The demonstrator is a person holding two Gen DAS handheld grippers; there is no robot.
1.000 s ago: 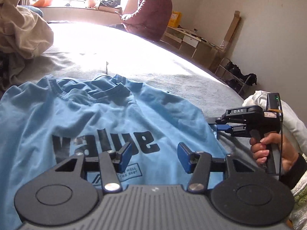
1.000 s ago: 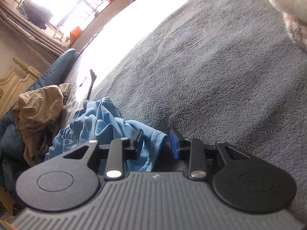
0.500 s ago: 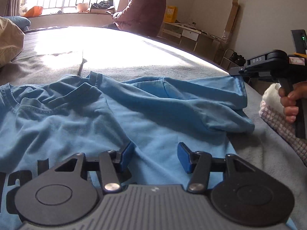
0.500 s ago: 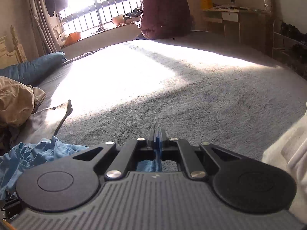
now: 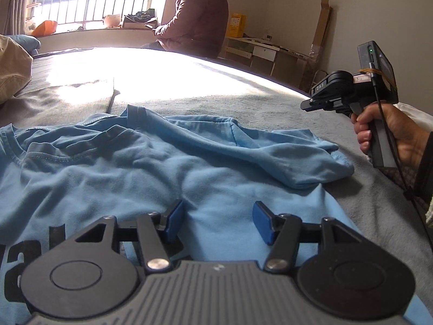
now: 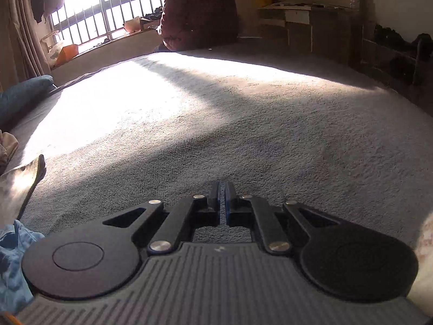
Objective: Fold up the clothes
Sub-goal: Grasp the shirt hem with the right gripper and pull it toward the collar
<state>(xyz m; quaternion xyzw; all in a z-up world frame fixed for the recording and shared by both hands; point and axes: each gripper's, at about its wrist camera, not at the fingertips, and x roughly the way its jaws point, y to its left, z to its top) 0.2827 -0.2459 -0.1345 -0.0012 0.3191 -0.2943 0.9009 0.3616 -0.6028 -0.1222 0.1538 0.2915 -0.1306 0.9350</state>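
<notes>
A light blue T-shirt point(image 5: 162, 178) with dark lettering lies face up on the grey bed cover; its collar is at the left and one sleeve point(image 5: 311, 162) is spread out to the right. My left gripper point(image 5: 216, 211) hovers low over the shirt's chest. Its jaws are opening and no cloth is between the blue pads. Held in a hand point(image 5: 392, 135), my right gripper point(image 5: 305, 105) is up in the air beyond the sleeve and clear of it. In the right wrist view the right gripper point(image 6: 222, 189) has its pads almost together, parting only by a sliver, with nothing between them. A bit of the shirt point(image 6: 13, 257) shows at the lower left.
The grey bed cover point(image 6: 243, 122) stretches ahead, partly in bright sun. A person in a maroon hoodie point(image 5: 194, 13) sits at its far edge. Beige clothes point(image 5: 10, 67) are heaped at the left, a white garment point(image 6: 425, 243) lies at the right, and a desk point(image 5: 265, 51) stands by the wall.
The right gripper shut on the sleeve edge, drew it out to the right, let it go and rose clear. The left gripper moved forward and down over the shirt.
</notes>
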